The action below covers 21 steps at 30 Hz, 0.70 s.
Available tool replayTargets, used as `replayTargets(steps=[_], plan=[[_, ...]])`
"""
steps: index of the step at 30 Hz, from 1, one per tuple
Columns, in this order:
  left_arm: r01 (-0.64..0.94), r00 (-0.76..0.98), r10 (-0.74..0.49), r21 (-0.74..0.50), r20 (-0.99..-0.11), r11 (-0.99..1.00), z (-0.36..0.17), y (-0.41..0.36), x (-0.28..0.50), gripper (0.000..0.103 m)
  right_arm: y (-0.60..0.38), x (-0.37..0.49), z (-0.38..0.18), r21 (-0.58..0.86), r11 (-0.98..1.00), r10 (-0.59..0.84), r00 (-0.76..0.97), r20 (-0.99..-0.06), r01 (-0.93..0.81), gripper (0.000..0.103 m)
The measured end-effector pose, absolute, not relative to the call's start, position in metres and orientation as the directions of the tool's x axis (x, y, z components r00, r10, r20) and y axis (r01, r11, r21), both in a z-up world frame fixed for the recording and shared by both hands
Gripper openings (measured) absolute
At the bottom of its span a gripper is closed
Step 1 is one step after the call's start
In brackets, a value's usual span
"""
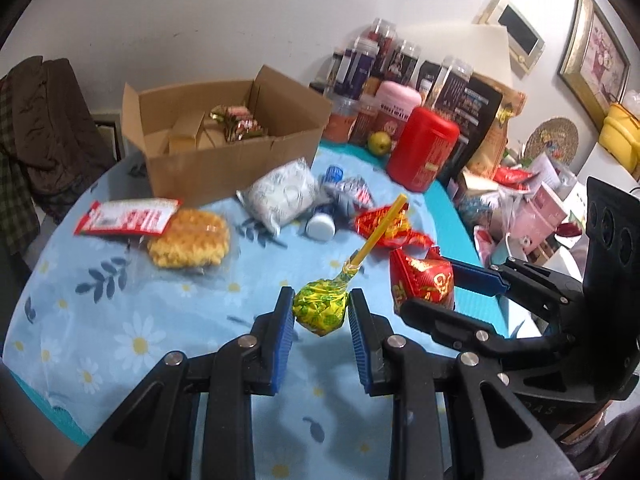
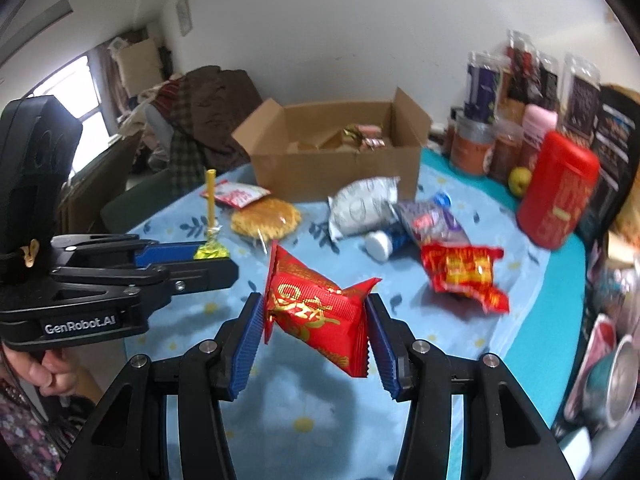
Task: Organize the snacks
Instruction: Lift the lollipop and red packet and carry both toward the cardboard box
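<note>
Yellow-green foil-wrapped lollipop (image 1: 319, 311) w/ yellow stick, clamped in left gripper (image 1: 320, 316) above blue floral tablecloth (image 1: 120, 320); red-gold foil snack packet (image 2: 316, 312) clamped in right gripper (image 2: 314, 330), open brown cardboard box (image 2: 336, 172) behind.

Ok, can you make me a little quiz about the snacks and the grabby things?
1. True or false: the left hand-held gripper is shut on a lollipop.
2. What does the right hand-held gripper hold? A) a white bag B) a red packet C) a green fruit
3. Fill in: snacks already lie inside the cardboard ____.

Key:
1. True. Its pads squeeze the lollipop's wrapped head, stick pointing away.
2. B. The red packet is clamped between the pads, lifted off the tablecloth.
3. Box. The box stands open at the far side of the table.
</note>
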<state>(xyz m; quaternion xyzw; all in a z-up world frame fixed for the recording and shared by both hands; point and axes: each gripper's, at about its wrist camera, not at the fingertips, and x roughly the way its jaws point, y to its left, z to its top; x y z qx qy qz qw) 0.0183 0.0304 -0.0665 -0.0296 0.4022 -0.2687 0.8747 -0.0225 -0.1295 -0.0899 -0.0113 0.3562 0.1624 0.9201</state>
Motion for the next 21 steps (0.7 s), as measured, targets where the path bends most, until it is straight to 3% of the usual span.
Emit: replayTargets(steps=[21], plan=[[0.475,0.687,-0.494,-0.186,-0.533,0.860,0.013,0.026,0.091,0.027,-0.131,0.053,-0.015,-0.003,0.937,0.290,0.785,-0.547,-0.349,0.050]])
